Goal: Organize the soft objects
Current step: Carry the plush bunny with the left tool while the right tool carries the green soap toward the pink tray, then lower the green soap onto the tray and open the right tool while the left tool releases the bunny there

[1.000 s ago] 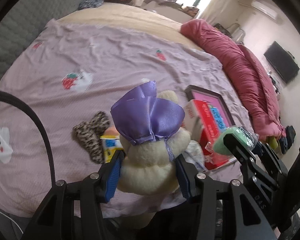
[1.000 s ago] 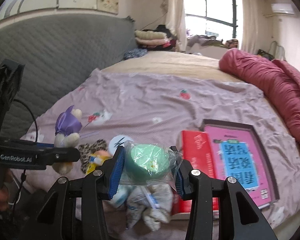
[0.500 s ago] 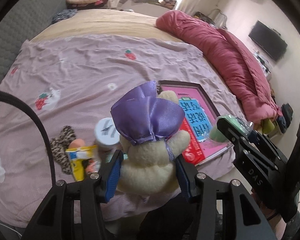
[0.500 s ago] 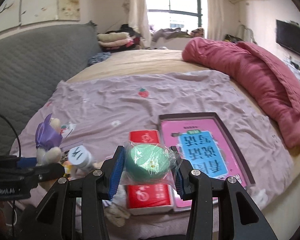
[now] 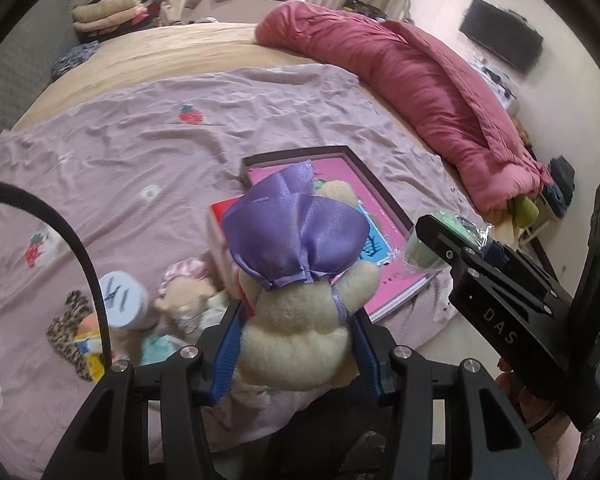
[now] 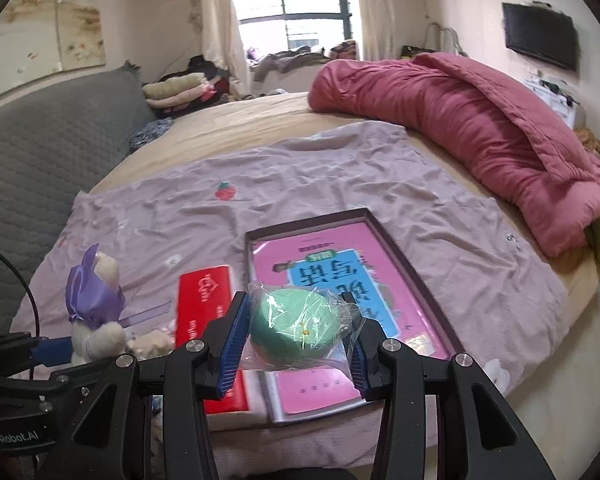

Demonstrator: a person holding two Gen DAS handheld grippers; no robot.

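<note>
Plush bear (image 5: 300, 320) with purple bow | upright, lower centre of left view, clamped at the waist by left gripper (image 5: 296, 344) | green wrapped ball (image 6: 294, 330) pinched by right gripper (image 6: 294, 344) | both lifted above pink book (image 6: 332, 300), right one nearer.

A home bedroom: a wide bed (image 6: 340, 128) fills the room, with a lilac sheet (image 6: 300, 184) spread over it and a red quilt (image 6: 480, 128) bunched along its right edge. A padded grey headboard (image 6: 40, 152) lines the left edge. Folded clothes (image 6: 176, 90) sit by the curtained window (image 6: 292, 4), and a TV (image 6: 540, 36) hangs on the wall.
</note>
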